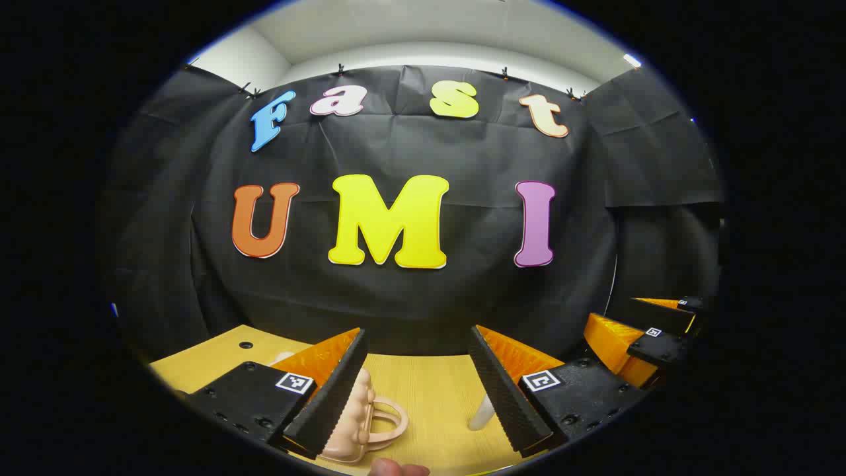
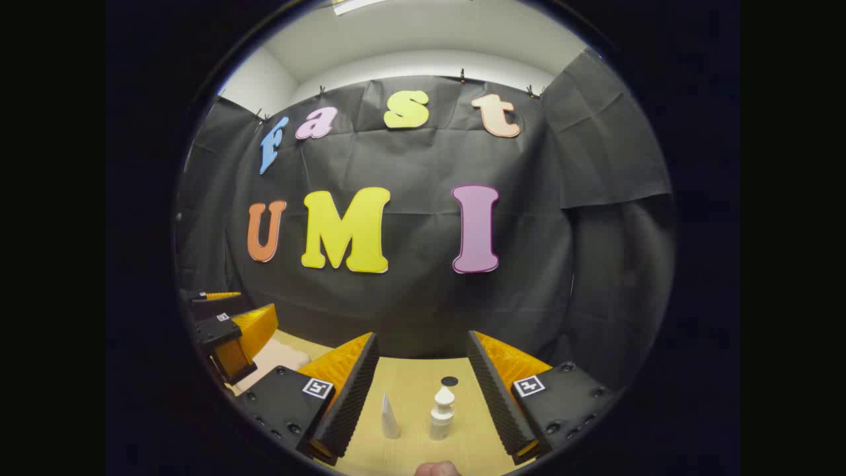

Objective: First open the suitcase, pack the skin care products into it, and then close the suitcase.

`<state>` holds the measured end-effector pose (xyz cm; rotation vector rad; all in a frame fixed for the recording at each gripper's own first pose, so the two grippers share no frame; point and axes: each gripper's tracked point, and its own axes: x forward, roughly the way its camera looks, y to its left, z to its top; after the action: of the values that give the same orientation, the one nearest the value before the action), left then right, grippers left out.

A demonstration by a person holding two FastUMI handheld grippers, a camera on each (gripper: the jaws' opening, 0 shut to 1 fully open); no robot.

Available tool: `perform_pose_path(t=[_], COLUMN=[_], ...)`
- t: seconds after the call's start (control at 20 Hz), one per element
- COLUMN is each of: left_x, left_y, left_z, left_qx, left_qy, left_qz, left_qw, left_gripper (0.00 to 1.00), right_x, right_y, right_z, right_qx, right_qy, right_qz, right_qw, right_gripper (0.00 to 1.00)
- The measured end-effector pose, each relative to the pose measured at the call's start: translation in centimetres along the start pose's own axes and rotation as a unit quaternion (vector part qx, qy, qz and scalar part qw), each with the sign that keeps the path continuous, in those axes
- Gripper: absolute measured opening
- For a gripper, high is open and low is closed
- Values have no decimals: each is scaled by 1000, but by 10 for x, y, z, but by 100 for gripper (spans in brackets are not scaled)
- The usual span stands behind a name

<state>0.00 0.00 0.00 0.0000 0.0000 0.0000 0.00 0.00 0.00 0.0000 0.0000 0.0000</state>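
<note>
While both grippers hang above the yellow wooden table (image 1: 436,390), neither has hold of anything. In the left gripper view, the left gripper (image 1: 423,390) has its fingers spread wide, nothing between the pads. Just below and partly behind its left finger sits the small peach-pink suitcase (image 1: 357,423), closed, handle toward the right. A white tube (image 1: 481,413) stands near the right finger, not touching. The right gripper shows far right in this view. In the right gripper view, the right gripper (image 2: 423,396) is spread wide too, empty. Between its fingers on the table stand a white cone-shaped tube (image 2: 389,418) and a white pump bottle (image 2: 441,413), side by side, apart. A dark hole (image 2: 449,381) lies beyond the bottle. The left gripper (image 2: 228,334) sits far left, suitcase edge just beneath it.
</note>
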Motion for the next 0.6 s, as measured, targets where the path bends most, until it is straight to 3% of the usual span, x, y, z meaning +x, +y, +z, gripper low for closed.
perform_pose_path(t=[0.6], left_x=[1], left_y=[4], left_z=[0], left_qx=[2], left_qy=[-4], left_qz=[8], left_qw=[1000], left_gripper=[98], right_x=[6], right_y=[7], right_z=[1], right_qx=[15], right_qy=[0], right_qz=[2], right_qw=[1000], right_gripper=[80])
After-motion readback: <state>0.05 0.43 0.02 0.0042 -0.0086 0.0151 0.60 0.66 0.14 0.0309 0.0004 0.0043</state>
